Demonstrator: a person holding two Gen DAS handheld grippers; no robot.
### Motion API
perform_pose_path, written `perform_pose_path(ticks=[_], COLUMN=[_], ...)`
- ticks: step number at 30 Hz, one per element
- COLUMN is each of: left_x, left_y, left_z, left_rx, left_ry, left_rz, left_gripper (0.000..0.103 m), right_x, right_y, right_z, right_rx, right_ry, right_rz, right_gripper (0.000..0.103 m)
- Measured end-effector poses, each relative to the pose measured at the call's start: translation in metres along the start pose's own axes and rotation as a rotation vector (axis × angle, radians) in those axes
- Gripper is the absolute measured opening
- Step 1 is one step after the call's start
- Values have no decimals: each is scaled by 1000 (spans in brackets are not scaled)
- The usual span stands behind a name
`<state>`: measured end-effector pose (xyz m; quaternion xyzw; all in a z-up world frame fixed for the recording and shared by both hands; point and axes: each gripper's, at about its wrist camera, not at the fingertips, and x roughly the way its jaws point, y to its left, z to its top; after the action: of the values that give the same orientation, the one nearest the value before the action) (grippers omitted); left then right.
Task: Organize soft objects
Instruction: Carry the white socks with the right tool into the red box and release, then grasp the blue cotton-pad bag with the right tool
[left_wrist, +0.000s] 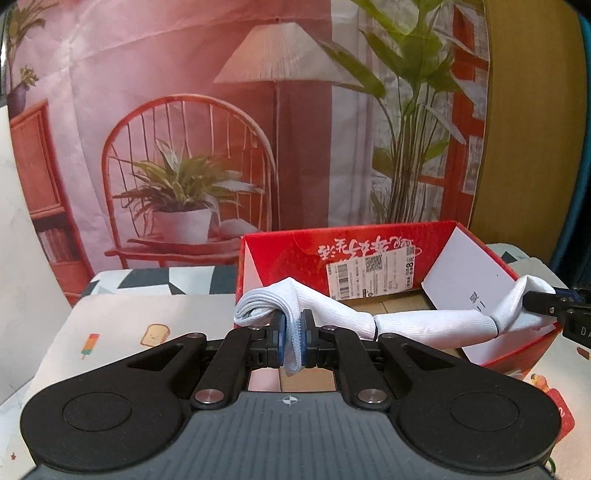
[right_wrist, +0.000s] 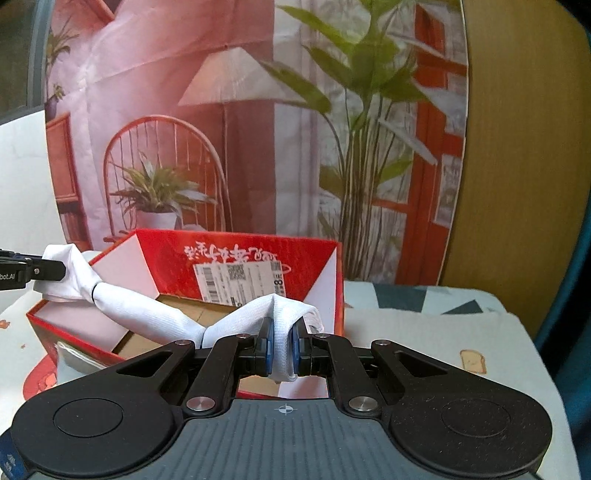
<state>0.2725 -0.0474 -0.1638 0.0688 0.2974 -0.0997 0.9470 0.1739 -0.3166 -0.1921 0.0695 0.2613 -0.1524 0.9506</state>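
A long white sock (left_wrist: 424, 321) hangs stretched between my two grippers, above an open red box (left_wrist: 288, 251). In the left wrist view my left gripper (left_wrist: 293, 332) is shut on the ribbed cuff end, which folds over its blue pads. The other end is pinched at the far right by my right gripper (left_wrist: 543, 302). In the right wrist view my right gripper (right_wrist: 282, 343) is shut on its end of the sock (right_wrist: 147, 314). From there the fabric runs left over the red box (right_wrist: 314, 258) to my left gripper (right_wrist: 48, 273).
The box stands on a table with a patterned cloth (left_wrist: 147, 317), its brown cardboard floor partly visible. A white card (left_wrist: 465, 277) leans inside the box and a shipping label (right_wrist: 240, 280) is stuck on its far wall. A printed backdrop (left_wrist: 184, 147) hangs close behind.
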Motion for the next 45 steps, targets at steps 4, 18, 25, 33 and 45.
perform_pose_path(ticks=[4,18,25,33,45], left_x=[8,-34,-56,-85,-72], left_y=[6,-2,23,16,-11], left_z=[-3,-21,-36,-69,-120], left_rx=[-12,12,-84,-189,-243], left_ry=[43,10,-13,34,158], left_rz=[-28,-130,-96,-218,-301], left_gripper=[16,83,81,75,71], right_x=[3,-48,-82,-102,-108], right_y=[-1,2,17,31,49], right_z=[-7,-45,-68,-95,-117], right_rx=[4,143,188,208,203], right_ry=[7,-89,-123,-73,33], right_rz=[2,25,57,104,184], right_gripper=[13,43,43,43,43])
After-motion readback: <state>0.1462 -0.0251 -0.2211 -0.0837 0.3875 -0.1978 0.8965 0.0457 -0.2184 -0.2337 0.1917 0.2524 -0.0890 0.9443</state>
